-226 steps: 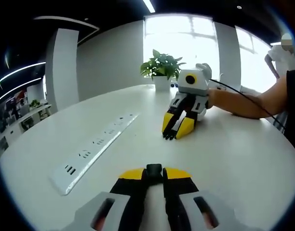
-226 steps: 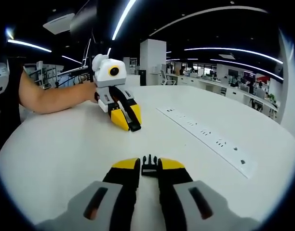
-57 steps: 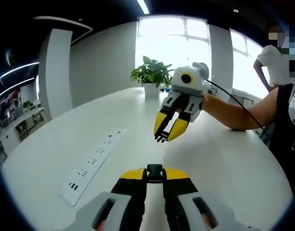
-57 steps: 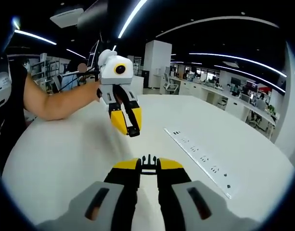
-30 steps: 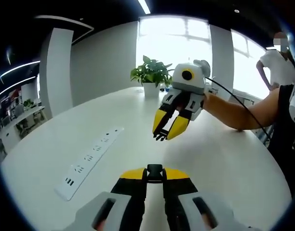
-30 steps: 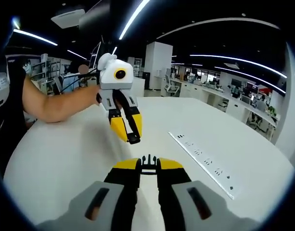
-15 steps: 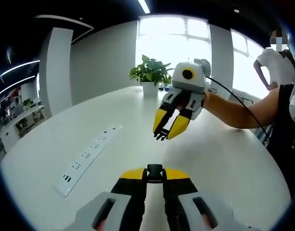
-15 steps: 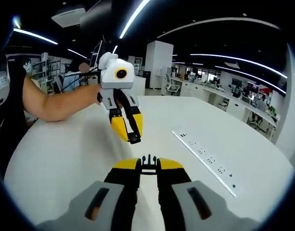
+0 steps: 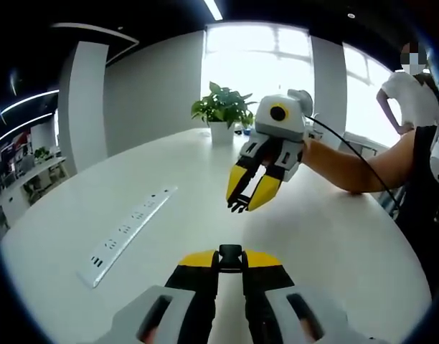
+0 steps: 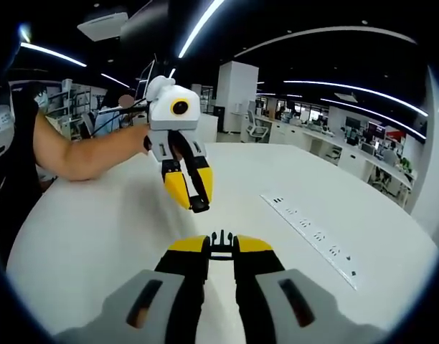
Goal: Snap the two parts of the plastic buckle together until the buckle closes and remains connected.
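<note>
While raised above table, both tools face, each gripping buckle half.

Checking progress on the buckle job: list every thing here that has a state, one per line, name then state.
Left gripper: shut on the socket half, raised above the table.
Right gripper: shut on the pronged half, raised.
Socket half: gripped, not joined.
Pronged half: gripped, prongs forward, not joined.
Power strip: flat on the table, nothing plugged in.
Potted plant: upright.
</note>
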A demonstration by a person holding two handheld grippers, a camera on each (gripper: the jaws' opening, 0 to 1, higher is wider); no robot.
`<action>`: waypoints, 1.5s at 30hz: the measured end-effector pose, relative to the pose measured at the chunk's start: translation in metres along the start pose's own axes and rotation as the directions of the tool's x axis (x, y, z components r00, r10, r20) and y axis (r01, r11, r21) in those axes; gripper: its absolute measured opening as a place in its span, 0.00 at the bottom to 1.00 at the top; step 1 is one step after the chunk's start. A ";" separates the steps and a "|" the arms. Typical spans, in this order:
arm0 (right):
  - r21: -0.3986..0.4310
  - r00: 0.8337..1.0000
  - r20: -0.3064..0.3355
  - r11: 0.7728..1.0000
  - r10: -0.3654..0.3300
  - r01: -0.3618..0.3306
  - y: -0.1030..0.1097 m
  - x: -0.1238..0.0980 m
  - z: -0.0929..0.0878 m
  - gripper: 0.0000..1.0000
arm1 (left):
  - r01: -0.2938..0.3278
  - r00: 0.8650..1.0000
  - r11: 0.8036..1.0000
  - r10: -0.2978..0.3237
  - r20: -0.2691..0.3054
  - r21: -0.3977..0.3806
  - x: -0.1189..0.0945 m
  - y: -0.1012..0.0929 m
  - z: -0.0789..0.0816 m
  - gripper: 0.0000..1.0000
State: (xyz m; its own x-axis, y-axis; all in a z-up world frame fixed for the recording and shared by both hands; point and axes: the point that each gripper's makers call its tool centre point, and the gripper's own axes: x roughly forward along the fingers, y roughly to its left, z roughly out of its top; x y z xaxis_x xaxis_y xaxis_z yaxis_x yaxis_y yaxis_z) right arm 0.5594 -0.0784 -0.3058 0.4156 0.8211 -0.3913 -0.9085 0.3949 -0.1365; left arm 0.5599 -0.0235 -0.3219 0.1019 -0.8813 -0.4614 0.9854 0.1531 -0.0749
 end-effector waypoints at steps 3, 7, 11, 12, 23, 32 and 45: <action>-0.001 1.000 0.002 1.000 0.000 0.000 0.003 -0.002 0.000 0.14 | -0.002 1.000 1.000 0.002 -0.001 -0.003 0.000 -0.001 -0.002 0.11; -0.001 1.000 0.003 1.000 -0.002 0.002 0.007 -0.004 0.001 0.14 | -0.001 1.000 1.000 0.001 -0.005 -0.004 -0.001 -0.006 -0.003 0.11; -0.003 1.000 0.005 1.000 -0.003 0.003 0.011 -0.006 0.001 0.14 | -0.004 1.000 1.000 0.004 -0.003 -0.001 -0.005 -0.011 -0.002 0.11; -0.004 1.000 0.005 1.000 -0.003 0.003 0.012 -0.006 0.002 0.14 | -0.005 1.000 1.000 0.005 -0.001 0.000 -0.005 -0.012 -0.001 0.11; 0.000 1.000 0.008 1.000 0.004 -0.004 0.021 -0.008 0.001 0.14 | -0.001 1.000 1.000 0.001 -0.007 -0.002 -0.006 -0.021 -0.005 0.11; 0.002 1.000 0.003 1.000 0.002 -0.002 0.029 -0.009 0.000 0.14 | -0.007 1.000 1.000 0.007 -0.014 -0.016 -0.013 -0.029 -0.013 0.12; -0.006 1.000 0.003 1.000 0.001 -0.001 0.044 -0.015 0.006 0.14 | -0.016 1.000 1.000 0.016 -0.002 -0.016 -0.022 -0.043 -0.013 0.12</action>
State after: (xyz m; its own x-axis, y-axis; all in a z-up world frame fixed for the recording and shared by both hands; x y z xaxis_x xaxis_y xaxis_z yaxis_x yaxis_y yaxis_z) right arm 0.5135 -0.0712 -0.3006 0.4153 0.8227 -0.3883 -0.9090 0.3920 -0.1415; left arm 0.5133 -0.0047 -0.3197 0.1174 -0.8777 -0.4646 0.9812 0.1746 -0.0818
